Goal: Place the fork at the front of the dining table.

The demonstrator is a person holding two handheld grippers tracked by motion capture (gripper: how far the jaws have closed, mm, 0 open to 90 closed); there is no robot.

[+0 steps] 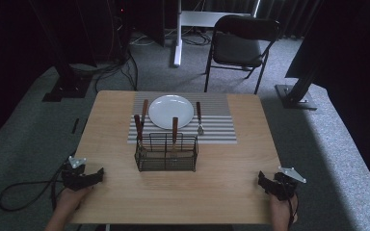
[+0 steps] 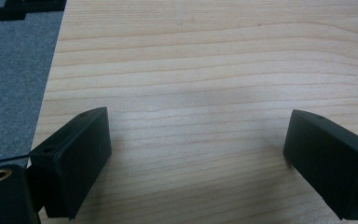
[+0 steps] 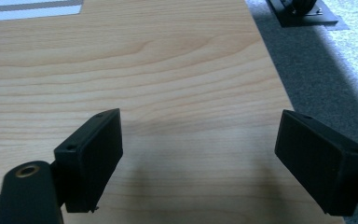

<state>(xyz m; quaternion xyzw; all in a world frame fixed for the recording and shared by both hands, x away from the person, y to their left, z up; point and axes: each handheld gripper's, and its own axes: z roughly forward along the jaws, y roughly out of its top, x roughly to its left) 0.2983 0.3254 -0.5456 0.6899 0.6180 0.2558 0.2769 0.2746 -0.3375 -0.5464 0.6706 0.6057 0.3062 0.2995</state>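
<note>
Both grippers spread, empty: left gripper [image 1: 99, 174], right gripper [image 1: 261, 179]. Black wire basket [image 1: 166, 153] w/ wooden-handled cutlery [image 1: 175, 130]: light, stiff; I'd pinch a handle mid-shaft.

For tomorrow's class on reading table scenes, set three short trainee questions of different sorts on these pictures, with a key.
1. True or false: the left gripper holds a utensil.
2. What lies right of the plate on the striped mat? A spoon, B fork, C cup.
3. Fill in: one wooden handle stands in the wire ____.

Key
1. False; its jaws stand apart over bare table, like the right gripper.
2. B
3. basket
</note>
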